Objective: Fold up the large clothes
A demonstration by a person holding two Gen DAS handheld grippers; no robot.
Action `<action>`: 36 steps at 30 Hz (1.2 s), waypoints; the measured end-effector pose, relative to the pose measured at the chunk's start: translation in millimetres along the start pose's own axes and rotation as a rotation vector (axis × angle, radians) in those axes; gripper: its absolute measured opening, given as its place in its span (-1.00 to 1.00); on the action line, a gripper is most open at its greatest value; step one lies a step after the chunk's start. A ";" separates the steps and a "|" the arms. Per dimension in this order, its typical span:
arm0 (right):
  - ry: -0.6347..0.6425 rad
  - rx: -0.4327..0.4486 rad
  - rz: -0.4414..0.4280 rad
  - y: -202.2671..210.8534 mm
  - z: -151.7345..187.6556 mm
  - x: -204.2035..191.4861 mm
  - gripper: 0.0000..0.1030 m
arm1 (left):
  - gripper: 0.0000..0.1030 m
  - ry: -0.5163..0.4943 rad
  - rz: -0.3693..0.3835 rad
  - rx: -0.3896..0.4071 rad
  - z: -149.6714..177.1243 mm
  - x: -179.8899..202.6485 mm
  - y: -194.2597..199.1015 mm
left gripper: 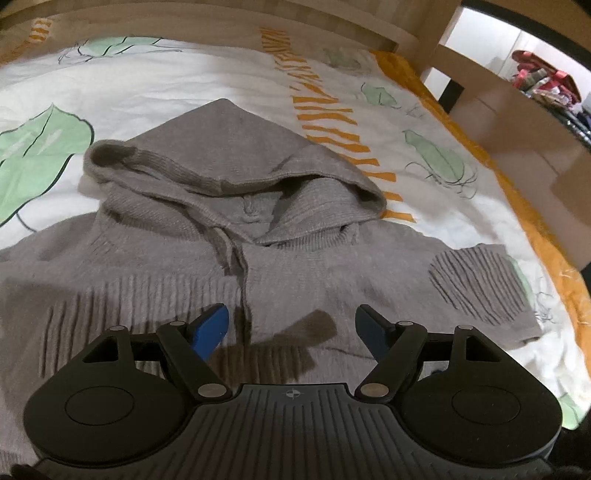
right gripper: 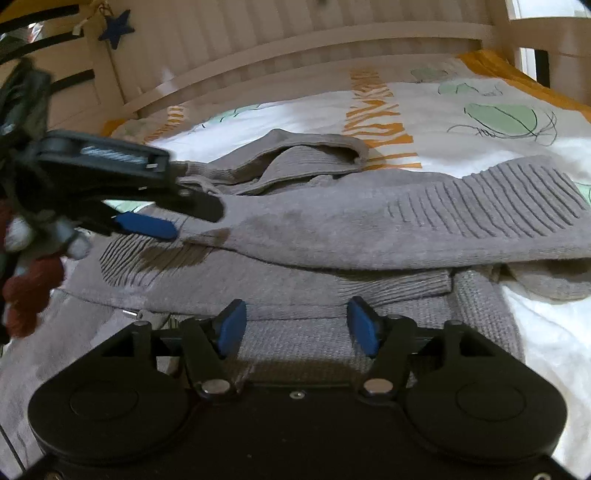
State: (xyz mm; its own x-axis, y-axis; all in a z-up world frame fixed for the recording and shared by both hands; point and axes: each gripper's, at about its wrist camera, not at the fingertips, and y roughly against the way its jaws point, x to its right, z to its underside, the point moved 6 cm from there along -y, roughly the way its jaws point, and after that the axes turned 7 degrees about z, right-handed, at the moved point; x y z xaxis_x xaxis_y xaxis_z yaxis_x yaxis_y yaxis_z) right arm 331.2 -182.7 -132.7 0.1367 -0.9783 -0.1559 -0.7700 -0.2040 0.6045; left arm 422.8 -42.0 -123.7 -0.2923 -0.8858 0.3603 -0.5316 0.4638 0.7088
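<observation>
So there's a grey knit hoodie [left gripper: 207, 258] laid out on the bed, on top of a white bedsheet [left gripper: 184, 81] printed with green leaves and orange stripes. The hood [left gripper: 236, 162] points toward the wooden headboard [left gripper: 258, 22] at the far edge of the bed, flattened but with its opening gaping a bit. One ribbed sleeve [right gripper: 461, 221] is already folded across the chest; in the right wrist view it runs across the body toward the right edge of the bed, with the ribbed cuff end lying over the sheet.

The left gripper [left gripper: 291, 328] hovers over the chest of the hoodie, its blue fingers [left gripper: 212, 328] spread wide with nothing between them, throwing a dark shadow on the knit just below. You can spot it from the side in the right wrist view too, over the left part of the garment.

The right gripper [right gripper: 297, 328] sits low near the hem side, fingers also apart and empty, with the grey knit right under them. Can't tell if the tips are touching the fabric.

A dark blue star ornament [right gripper: 117, 27] hangs up by the headboard.
</observation>
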 end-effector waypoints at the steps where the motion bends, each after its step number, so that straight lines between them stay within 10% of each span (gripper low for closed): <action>1: 0.006 0.001 -0.002 -0.6 0.6 -0.8 0.35 | 0.43 -0.010 -0.005 0.000 -1.8 1.5 -2.0; 7: 0.031 0.001 -0.002 -0.5 2.5 -5.3 0.46 | 0.02 -0.081 0.001 0.001 -4.9 14.1 -9.0; 9: 0.033 0.002 -0.001 0.3 3.2 -5.8 0.46 | -0.82 -0.087 -0.008 0.023 -6.4 16.1 -6.6; 20: 0.020 0.012 -0.006 2.3 0.2 -3.3 0.46 | -0.83 -0.193 0.060 0.187 -56.2 64.3 60.8; 27: 0.051 0.196 0.032 32.0 -27.1 -10.7 0.48 | -0.83 -0.231 0.131 0.251 -85.3 99.0 100.7; 36: -0.038 0.023 0.085 -2.2 -16.8 22.8 0.43 | -0.83 -0.206 0.068 0.316 -98.6 56.1 146.4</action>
State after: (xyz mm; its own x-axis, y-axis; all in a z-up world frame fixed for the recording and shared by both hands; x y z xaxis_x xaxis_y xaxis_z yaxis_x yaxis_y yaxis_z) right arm 346.5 -205.1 -124.5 0.0466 -0.9899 -0.1341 -0.7919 -0.1185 0.5991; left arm 407.0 -25.3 60.1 -0.4721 -0.8460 0.2477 -0.7150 0.5318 0.4538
